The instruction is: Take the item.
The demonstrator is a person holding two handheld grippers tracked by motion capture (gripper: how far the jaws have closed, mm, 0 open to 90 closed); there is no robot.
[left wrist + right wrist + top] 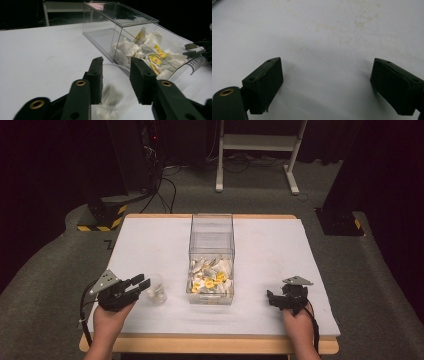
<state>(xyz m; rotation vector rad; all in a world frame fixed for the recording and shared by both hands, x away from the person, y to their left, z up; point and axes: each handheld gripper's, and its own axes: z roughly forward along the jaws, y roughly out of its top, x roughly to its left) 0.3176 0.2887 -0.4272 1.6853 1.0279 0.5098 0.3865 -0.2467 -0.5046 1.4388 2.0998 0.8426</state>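
Left gripper is seen at lower left of the high view, jaws part spread, tips just beside a clear cup standing on the white surface. In the left gripper view the cup's rim is seen arcing between the two jaws at lower centre; a blurred white bag is seen between the jaws, low in the frame. Contact between pads and cup cannot be told; a gap is seen on each side of the bag. No object is pinched.

A clear box is placed at centre of the high view, just right of the cup, with white and yellow bags piled at its near end.

Right gripper is held at lower right, well apart from the box, jaws spread wide over bare surface.
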